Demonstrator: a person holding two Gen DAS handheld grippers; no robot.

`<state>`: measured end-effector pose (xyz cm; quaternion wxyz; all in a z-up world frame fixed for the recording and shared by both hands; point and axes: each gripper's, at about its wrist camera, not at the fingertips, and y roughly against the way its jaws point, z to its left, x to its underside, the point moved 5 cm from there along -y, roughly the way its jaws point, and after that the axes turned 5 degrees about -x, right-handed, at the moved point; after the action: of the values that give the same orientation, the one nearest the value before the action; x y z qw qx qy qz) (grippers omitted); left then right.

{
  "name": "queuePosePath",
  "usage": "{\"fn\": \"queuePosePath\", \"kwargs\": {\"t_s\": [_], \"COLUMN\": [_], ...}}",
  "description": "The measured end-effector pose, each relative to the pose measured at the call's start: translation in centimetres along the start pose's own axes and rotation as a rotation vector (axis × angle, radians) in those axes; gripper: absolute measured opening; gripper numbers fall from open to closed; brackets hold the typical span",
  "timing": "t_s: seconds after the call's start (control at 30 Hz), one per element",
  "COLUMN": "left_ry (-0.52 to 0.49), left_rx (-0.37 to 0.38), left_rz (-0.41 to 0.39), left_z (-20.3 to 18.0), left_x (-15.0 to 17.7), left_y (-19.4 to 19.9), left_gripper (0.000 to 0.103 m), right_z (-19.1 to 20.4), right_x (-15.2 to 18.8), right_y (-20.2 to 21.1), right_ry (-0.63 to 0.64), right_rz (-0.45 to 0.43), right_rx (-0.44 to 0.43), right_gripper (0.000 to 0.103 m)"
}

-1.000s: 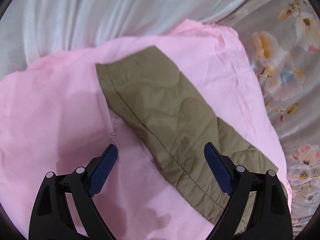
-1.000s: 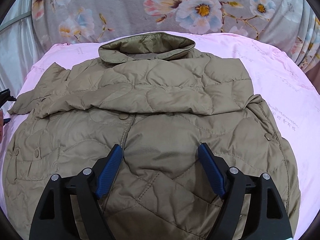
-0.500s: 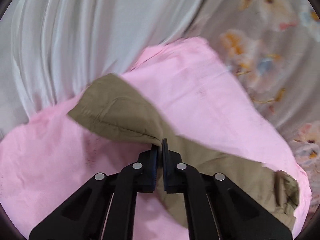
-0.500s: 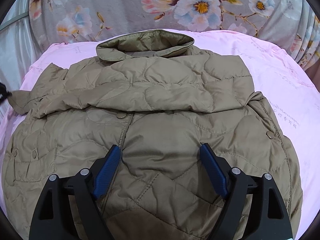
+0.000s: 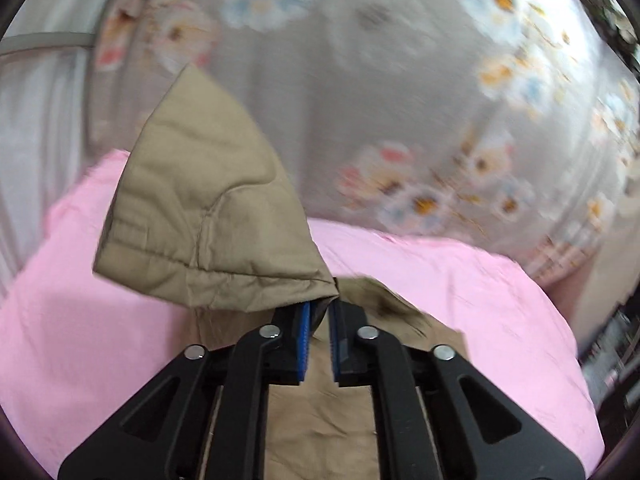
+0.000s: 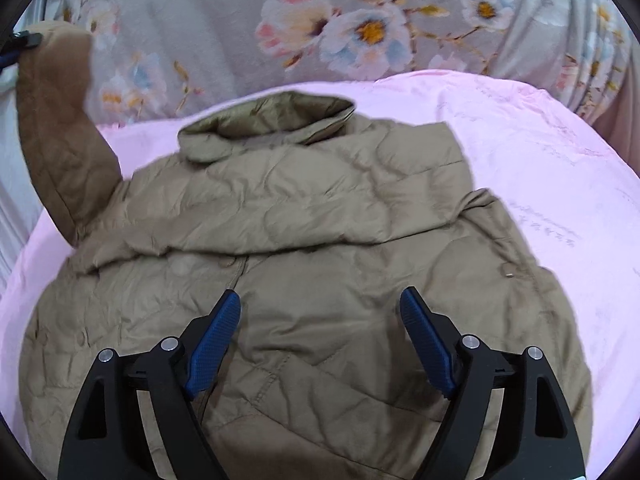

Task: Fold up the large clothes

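Right now my left hand-held gripper [image 5: 318, 312] pinches the cuff of the tan jacket's sleeve [image 5: 208, 216], its jaws easing apart though, as far as the blur shows, cloth sits between them. Sleeve rises toward eleven o'clock; the jacket [image 6: 320, 260] lies collar-up at twelve on the pink bed sheet [image 6: 540, 152]. My right hand-held gripper [image 6: 320, 344] hovers spread wide over its hem, gripping nothing. No containers.

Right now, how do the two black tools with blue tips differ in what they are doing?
The left tool has its jaws nearly together on the jacket's sleeve, lifting it off the pink sheet, though they are opening slightly. The right tool stands wide open and empty above the jacket. Both have black frames and blue pads.
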<state>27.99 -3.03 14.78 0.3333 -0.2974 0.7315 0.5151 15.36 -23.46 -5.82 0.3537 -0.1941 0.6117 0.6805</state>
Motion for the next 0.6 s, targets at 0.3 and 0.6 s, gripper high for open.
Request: {"fn": "queuePosePath", "kwargs": {"t_s": [0.3,0.6], "left_ry": [-0.034,0.312], "left_rx": [0.05,-0.107], "left_rz": [0.097,0.221], "left_z": [-4.6,10.5], "left_x": [8.3,10.7], "left_y": [-3.4,-6.9], "left_gripper": [0.088,0.087], "right_z": [-5.9,-6.7], "right_x": [-1.0,-4.1], "right_y": [3.7,2.1], "right_ry": [-0.089,-0.162], "right_rz": [-0.042,-0.008], "right_rx": [0.014,-0.155], "right_gripper": [0.08,0.081]}}
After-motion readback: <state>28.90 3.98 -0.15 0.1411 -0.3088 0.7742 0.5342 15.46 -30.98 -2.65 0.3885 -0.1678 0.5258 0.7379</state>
